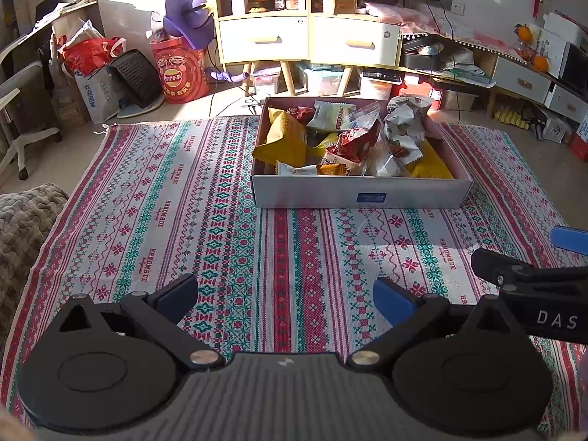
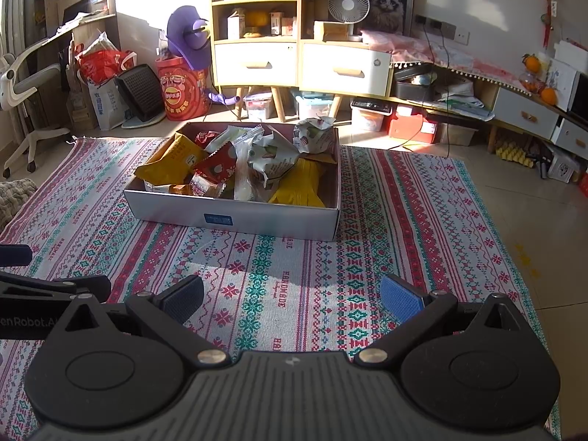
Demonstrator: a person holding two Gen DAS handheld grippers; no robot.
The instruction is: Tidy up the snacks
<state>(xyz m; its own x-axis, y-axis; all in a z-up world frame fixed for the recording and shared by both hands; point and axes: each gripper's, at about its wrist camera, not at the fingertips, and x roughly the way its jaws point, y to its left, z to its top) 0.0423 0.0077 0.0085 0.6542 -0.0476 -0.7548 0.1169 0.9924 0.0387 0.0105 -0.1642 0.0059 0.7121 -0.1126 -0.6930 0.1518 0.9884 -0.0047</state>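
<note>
Nearest the left wrist camera, the left gripper (image 1: 286,299) hangs low over the woven patterned rug in red, green and white (image 1: 205,220), its two blue-padded fingers (image 1: 391,299) spread wide with only bare cloth between them. To its right, the black body and one blue fingertip of the right gripper (image 1: 567,240) reach into the edge of that view, close beside it and level with it.

From the right wrist camera the right gripper (image 2: 292,299) looks much the same: fingers (image 2: 400,297) wide apart, holding nothing, poised above the rug (image 2: 404,220). The left gripper (image 2: 14,255) shows at the left edge of this view, only partly visible.

Well ahead of both grippers, the shallow white cardboard box with a small blue label on its near wall (image 1: 362,193) sits flat on the rug, and in the right wrist view the same box (image 2: 235,217) lies left of centre. It is heaped with loose snack packets: a large mustard-yellow bag (image 1: 284,137) at the left, a crinkled red packet (image 1: 354,141) in the middle, a white-and-green wrapper (image 1: 404,128) leaning on the right side, and a flat yellow pack (image 2: 299,185) at the near right corner (smaller sachets lie among them, too jumbled to tell apart).

Behind the box stands a wooden cabinet with white drawers (image 1: 307,38), a red cylindrical Lay's tub (image 1: 180,71) to its left, and a small white fan (image 2: 348,3) on top.
</note>
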